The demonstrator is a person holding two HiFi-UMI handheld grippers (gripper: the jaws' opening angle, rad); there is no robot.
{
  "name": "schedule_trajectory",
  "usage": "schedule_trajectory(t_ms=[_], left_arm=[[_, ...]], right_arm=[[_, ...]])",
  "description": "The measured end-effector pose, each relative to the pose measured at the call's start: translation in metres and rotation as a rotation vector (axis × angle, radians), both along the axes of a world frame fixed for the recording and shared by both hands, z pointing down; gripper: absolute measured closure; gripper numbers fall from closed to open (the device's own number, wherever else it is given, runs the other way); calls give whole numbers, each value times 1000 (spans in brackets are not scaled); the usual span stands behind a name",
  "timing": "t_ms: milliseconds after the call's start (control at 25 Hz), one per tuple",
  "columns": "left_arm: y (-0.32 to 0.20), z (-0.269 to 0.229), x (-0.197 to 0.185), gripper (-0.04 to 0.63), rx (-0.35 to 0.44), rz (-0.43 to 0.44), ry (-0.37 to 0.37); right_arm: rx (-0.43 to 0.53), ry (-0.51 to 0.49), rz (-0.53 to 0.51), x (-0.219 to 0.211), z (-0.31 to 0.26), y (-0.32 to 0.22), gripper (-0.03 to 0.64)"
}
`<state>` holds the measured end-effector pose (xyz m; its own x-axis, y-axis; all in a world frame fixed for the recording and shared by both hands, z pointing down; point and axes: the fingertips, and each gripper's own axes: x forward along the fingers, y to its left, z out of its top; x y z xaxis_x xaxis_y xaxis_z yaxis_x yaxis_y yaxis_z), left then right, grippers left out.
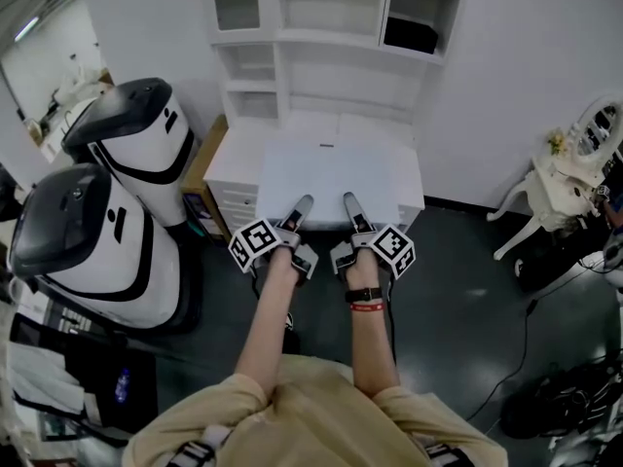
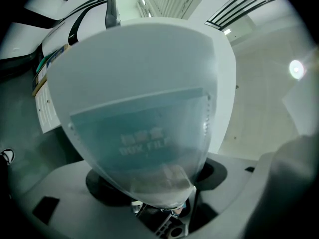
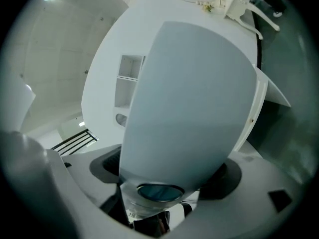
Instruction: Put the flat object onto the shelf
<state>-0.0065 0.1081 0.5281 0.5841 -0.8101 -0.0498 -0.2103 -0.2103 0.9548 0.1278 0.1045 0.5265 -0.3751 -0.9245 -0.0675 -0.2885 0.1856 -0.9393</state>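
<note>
The flat object [image 1: 329, 177] is a pale, translucent file box, held level in front of the white shelf unit [image 1: 331, 61] and over its lower cabinet top [image 1: 365, 129]. My left gripper [image 1: 301, 206] and right gripper [image 1: 349, 203] each clamp its near edge, side by side. In the left gripper view the file box [image 2: 144, 98] fills the frame with a bluish label panel, its edge pinched between the jaws at the bottom. The right gripper view shows its plain side [image 3: 194, 108], gripped the same way.
Two white-and-black machines [image 1: 136, 139] [image 1: 83, 236] stand at the left, with a wooden board [image 1: 206, 159] beside the cabinet. A dark item [image 1: 409, 35] sits in the upper right cubby. A white vanity table [image 1: 569, 168] and floor cables [image 1: 560, 397] are at the right.
</note>
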Motion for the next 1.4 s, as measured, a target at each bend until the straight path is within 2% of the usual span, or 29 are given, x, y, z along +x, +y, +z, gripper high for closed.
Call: schedule_trajectory(t_ms=[360,560,920,1120,1400], left_arm=[[-54,10,-13,250,20,15,-11],[-100,14,-16,250,7,29,15],[-187,7,-34,245,22,32,8],[-224,4,-35,241,12,58,14],[-268,-3,-40,241,13,82,4]], right_arm=[[-1,35,-48,-18,8,-56,209],[-23,59,-13,-21,8,-98,209],[-62,22,5,-38,10,-180,204],[-94,29,24,-39,7,-213,204],[-90,16,51,-46,1,-255,202]])
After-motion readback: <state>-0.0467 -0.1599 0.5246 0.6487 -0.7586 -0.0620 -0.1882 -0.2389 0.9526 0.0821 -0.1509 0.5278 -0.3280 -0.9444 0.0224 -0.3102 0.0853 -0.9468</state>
